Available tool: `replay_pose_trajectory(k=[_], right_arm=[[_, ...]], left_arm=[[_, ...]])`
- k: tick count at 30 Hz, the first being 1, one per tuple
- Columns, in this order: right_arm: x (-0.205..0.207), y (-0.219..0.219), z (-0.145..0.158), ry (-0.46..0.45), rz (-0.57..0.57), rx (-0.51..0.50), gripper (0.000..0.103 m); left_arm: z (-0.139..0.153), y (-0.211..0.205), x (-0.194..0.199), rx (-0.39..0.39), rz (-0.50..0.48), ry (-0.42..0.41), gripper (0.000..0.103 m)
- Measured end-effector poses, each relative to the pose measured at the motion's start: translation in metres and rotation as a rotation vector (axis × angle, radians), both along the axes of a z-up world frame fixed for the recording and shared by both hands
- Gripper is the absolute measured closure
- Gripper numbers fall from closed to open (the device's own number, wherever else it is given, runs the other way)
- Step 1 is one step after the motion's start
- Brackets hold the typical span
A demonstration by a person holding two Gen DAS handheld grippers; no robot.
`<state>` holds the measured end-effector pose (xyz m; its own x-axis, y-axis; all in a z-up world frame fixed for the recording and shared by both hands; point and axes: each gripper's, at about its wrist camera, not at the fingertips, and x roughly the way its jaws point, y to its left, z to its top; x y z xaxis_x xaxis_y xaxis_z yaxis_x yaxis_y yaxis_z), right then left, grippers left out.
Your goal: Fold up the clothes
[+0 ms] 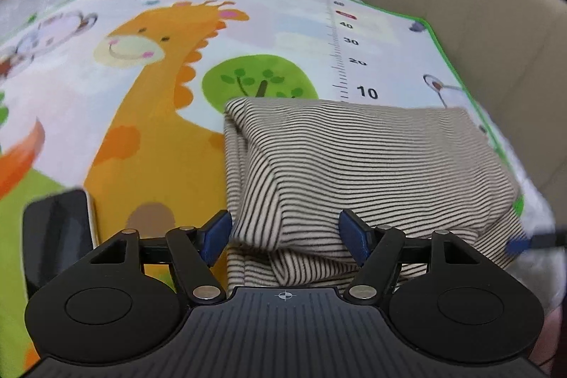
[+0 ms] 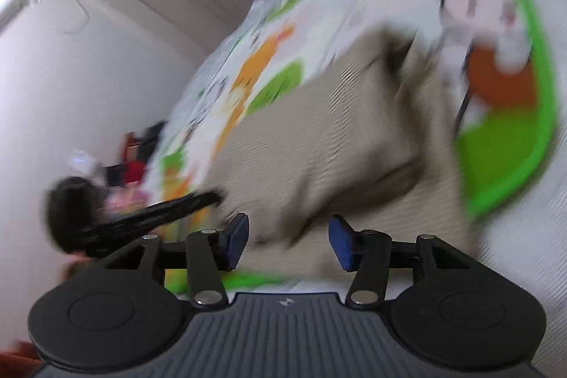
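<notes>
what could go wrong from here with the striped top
1. Both grippers are open: the left gripper straddles a bunched hump of the striped garment without pinching it, so closing now may catch several layers.
2. The right gripper view is badly blurred, suggesting fast motion; it may miss the edge.
3. The garment lies near the play mat edge and could be dragged off.

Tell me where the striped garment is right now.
In the left wrist view, the striped garment lies folded on the giraffe mat, right of the giraffe and below the ruler's "10", with the open left hand-held gripper at its near edge.
</notes>
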<state>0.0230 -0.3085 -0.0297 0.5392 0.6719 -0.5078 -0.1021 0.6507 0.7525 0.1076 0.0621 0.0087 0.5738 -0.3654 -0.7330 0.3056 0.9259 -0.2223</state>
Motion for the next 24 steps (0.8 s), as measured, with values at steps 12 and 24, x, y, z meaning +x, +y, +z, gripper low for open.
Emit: replay_pose_trajectory(k=[12,24], right_arm=[[0.06,0.06,-0.047,0.063,-0.148,0.16,0.062],[0.009,0.059,0.017,-0.135,-0.04,0.255,0.1]], left_arm=[[0.013,0.03,-0.012,-0.1,0.066,0.016,0.021],[0.025,0.048,-0.018,-0.198,0.092,-0.004,0.016]])
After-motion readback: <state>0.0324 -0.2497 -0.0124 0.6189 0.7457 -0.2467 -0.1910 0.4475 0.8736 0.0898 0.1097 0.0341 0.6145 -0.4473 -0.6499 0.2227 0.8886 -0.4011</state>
